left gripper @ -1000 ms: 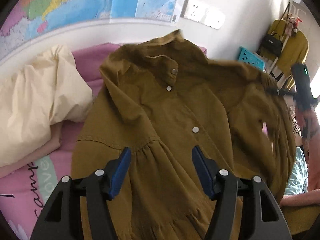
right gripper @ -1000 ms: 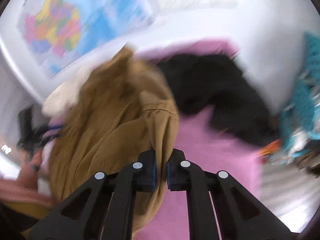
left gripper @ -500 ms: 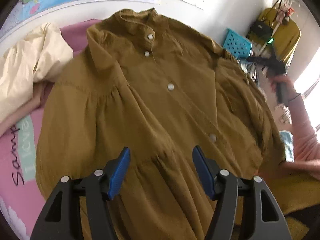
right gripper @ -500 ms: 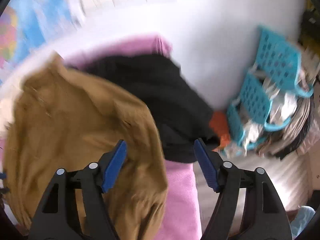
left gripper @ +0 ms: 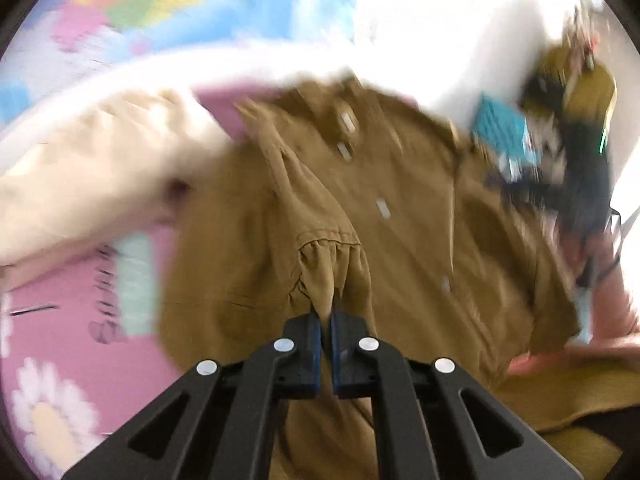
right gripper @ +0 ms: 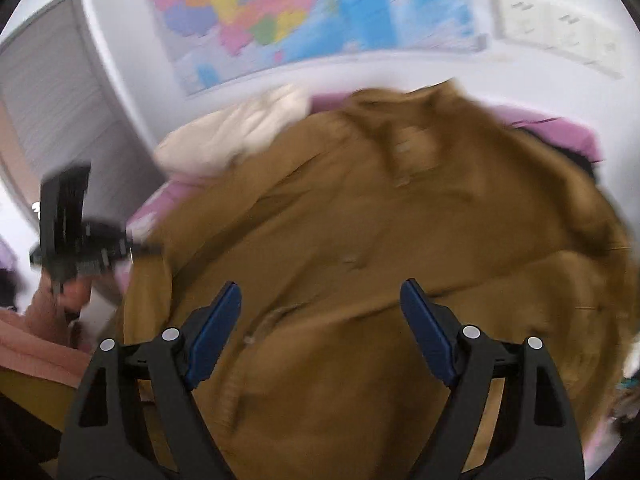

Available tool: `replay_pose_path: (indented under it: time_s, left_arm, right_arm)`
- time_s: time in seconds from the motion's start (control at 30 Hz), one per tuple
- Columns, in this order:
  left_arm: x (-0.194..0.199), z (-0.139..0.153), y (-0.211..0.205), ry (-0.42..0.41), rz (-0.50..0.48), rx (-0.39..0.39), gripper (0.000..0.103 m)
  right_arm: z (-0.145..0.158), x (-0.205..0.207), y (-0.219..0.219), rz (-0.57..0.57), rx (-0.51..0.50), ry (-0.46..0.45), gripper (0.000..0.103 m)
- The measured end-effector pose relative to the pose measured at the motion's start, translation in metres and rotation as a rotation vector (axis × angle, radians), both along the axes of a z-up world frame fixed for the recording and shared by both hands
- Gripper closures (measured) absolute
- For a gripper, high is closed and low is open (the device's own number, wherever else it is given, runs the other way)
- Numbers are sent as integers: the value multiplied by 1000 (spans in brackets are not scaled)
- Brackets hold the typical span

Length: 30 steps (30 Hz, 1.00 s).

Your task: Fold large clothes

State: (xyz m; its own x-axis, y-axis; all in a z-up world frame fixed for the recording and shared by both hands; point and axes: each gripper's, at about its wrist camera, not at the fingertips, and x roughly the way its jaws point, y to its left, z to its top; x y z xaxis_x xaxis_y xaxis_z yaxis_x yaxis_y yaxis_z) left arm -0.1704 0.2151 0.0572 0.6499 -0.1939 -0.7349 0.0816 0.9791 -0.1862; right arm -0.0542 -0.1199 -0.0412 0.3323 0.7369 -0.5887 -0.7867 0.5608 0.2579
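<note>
Left gripper (left gripper: 326,320) pinching brown shirt (left gripper: 400,216); right gripper (right gripper: 320,328) spread apart.

Looks like a bedroom in somebody's home. Pink bedsheet (left gripper: 60,320) printed with daisies and lettering, cream bedding (left gripper: 92,176) bunched up near the wall. Big colourful map (right gripper: 304,16) stuck on the white wall, with a row of wall sockets (right gripper: 556,32) beside it. Off in the corner, a turquoise plastic basket (left gripper: 504,132) and mustard clothes hanging up (left gripper: 588,92), though too blurry for more detail.
</note>
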Motion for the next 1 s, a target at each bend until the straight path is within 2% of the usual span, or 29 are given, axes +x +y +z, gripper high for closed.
replay_pose_path:
  time_s: [0.1,0.17,0.2,0.23,0.27,0.33,0.4,0.47,0.53,0.57,0.63,0.67,0.7,0.73,0.83,0.87,0.93,1.0]
  left_arm:
    - [-11,35,54,-84,147,-10,99]
    - [-10,47,94,-105,271,27,99]
    - [-7,46,106,-99,300,33,99]
    - [0,42,123,-78,333,33,99]
    - [11,31,141,-33,396,69,99]
    - [33,4,161,64,455,152,97]
    - [54,-26,173,174,551,257,88]
    - [62,-35,176,202,564,294,87]
    - [61,-29,171,175,592,268,87]
    - [56,-20,169,128,593,236,87]
    - [37,6,165,-28,564,133,76]
    - [26,21,163,-118,548,78,54]
    - [16,28,163,-169,547,55,44]
    - [8,36,158,-205,541,51,44]
    - [2,43,129,-231,445,50,44]
    - [5,43,119,-227,413,49,44]
    - [13,31,85,-210,307,61,44]
    - [26,17,57,-173,217,45,44]
  right_arm:
    - [-7,3,19,32,29,38,24]
    - [-11,8,20,30,47,54,24]
    - [-14,12,20,22,56,70,24]
    - [-16,15,19,6,62,77,24]
    - [-18,17,18,-4,63,83,24]
    - [-26,21,12,-35,63,103,24]
    - [-30,26,0,-71,64,125,24]
    - [-28,23,-18,-103,74,124,24]
    - [-23,19,-39,-139,99,111,24]
    - [-17,13,-55,-172,115,94,24]
    - [-8,3,-85,-231,145,55,20]
    - [-4,-2,-107,-297,143,25,19]
    - [-3,-6,-122,-349,135,6,17]
    - [-2,-9,-139,-406,126,-10,14]
    - [-15,-14,-192,-571,104,2,11]
    - [-27,-13,-209,-612,100,44,10]
    - [-54,-10,-229,-633,122,155,9]
    - [-77,-11,-238,-587,183,262,9]
